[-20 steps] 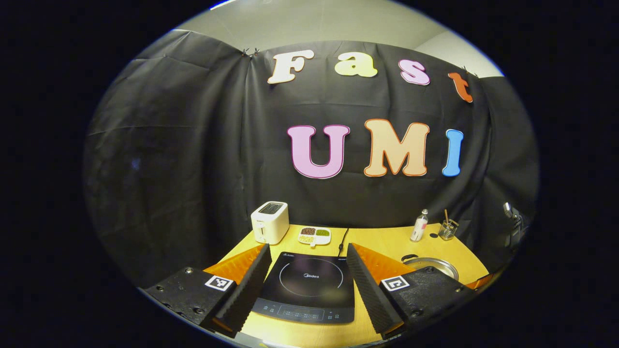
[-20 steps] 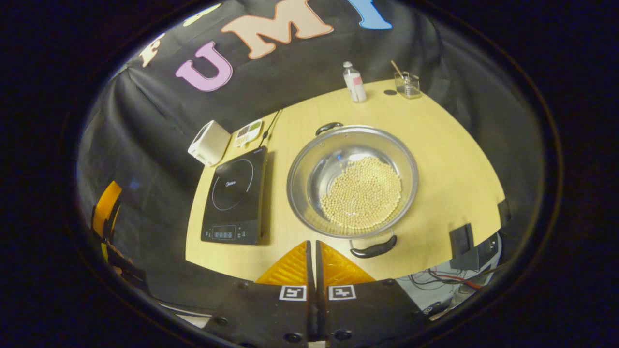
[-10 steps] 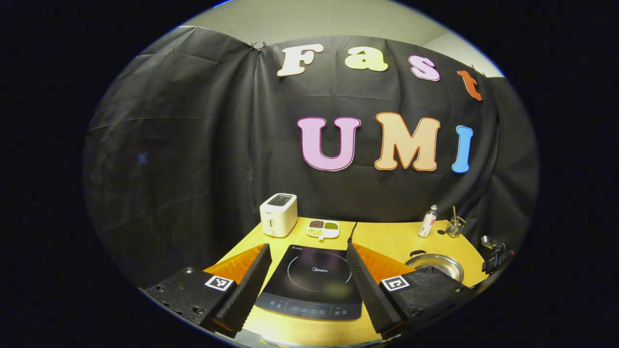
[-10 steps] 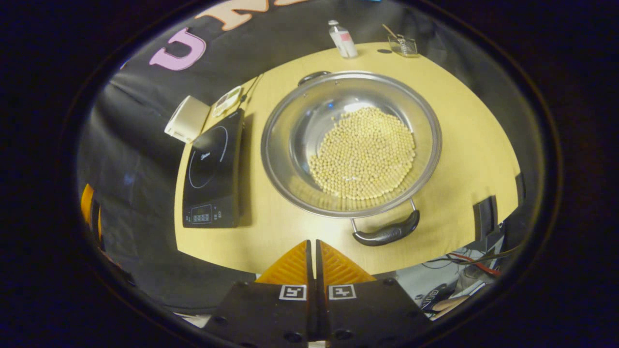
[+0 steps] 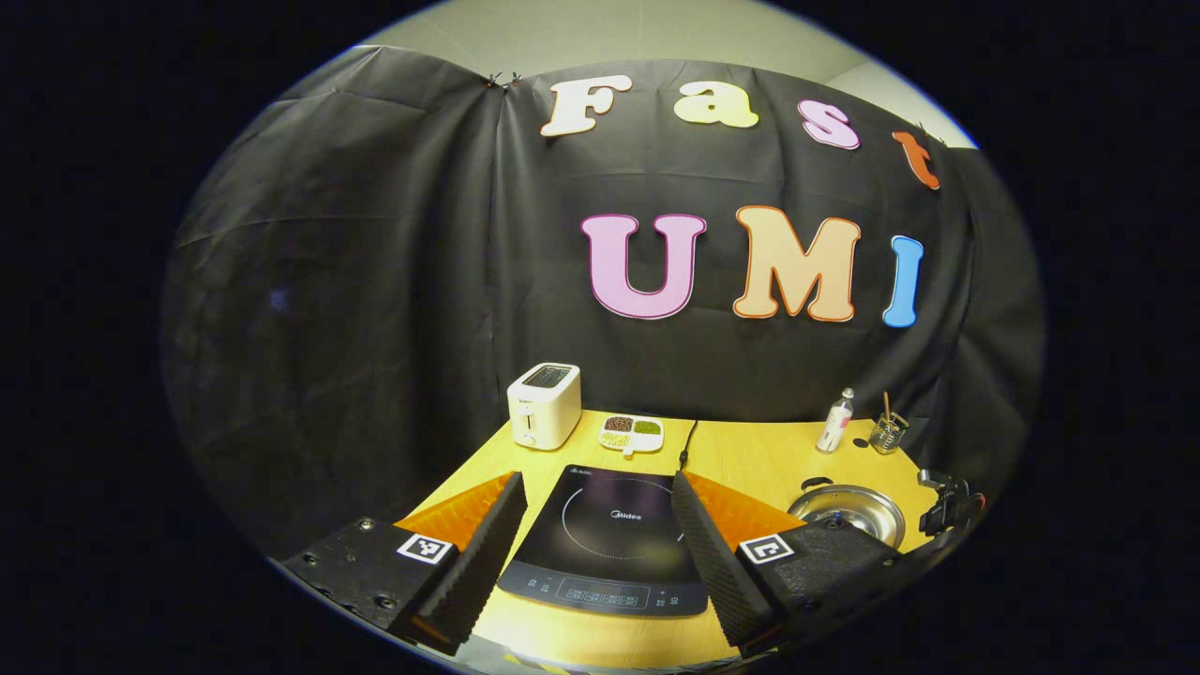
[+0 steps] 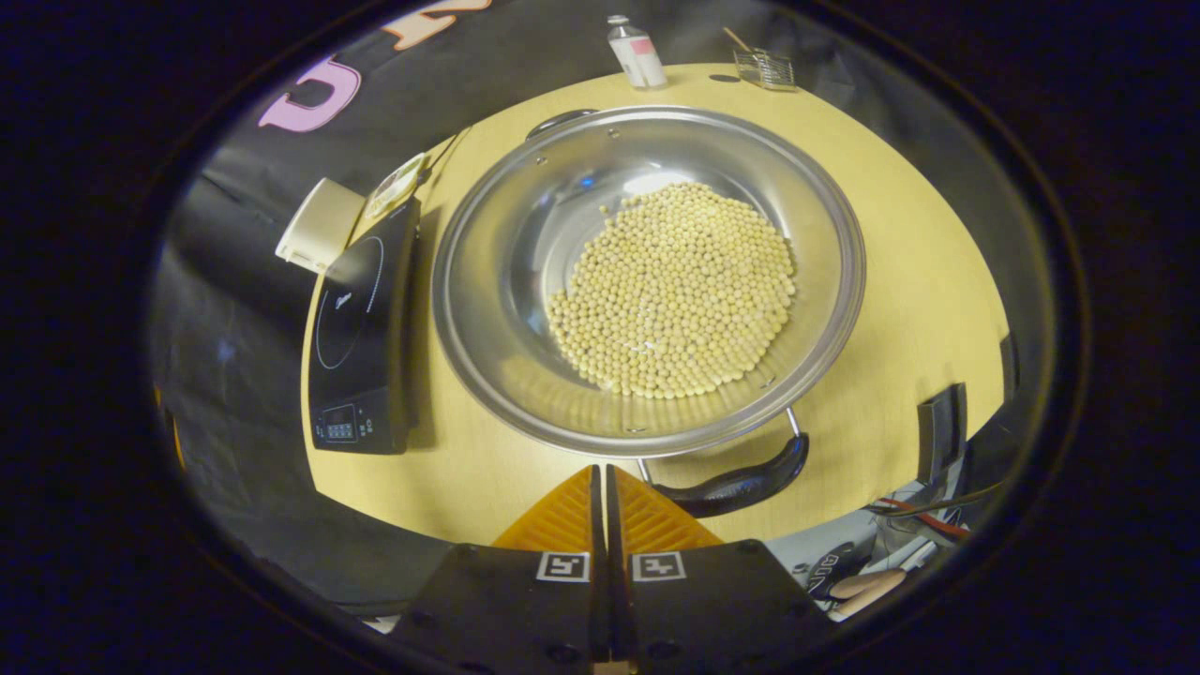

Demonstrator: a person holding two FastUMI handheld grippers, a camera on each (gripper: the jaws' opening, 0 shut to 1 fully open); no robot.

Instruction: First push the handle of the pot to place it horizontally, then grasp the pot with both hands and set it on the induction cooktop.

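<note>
A steel pot (image 6: 497,309) full of pale beans (image 6: 675,291) sits on the wooden table (image 6: 900,281), to the right of the black induction cooktop (image 6: 361,328). Its near black handle (image 6: 741,480) points toward the table's front edge, its far handle (image 6: 560,120) toward the wall. My right gripper (image 6: 601,473) is shut with nothing in it, hovering above the front rim just left of the near handle. My left gripper (image 5: 595,478) stands open and empty in front of the cooktop (image 5: 609,539), with the pot (image 5: 848,514) off to its right.
A white toaster (image 5: 544,417) and a small divided dish (image 5: 633,433) stand at the back behind the cooktop. A bottle (image 6: 633,52) and a glass with a stick (image 6: 764,67) stand at the back right. Cables (image 6: 919,511) hang below the front right edge.
My right gripper has come down and forward toward the pot, which now looms much larger, and its tips are now close to the near handle. My left gripper has drifted only slightly.
</note>
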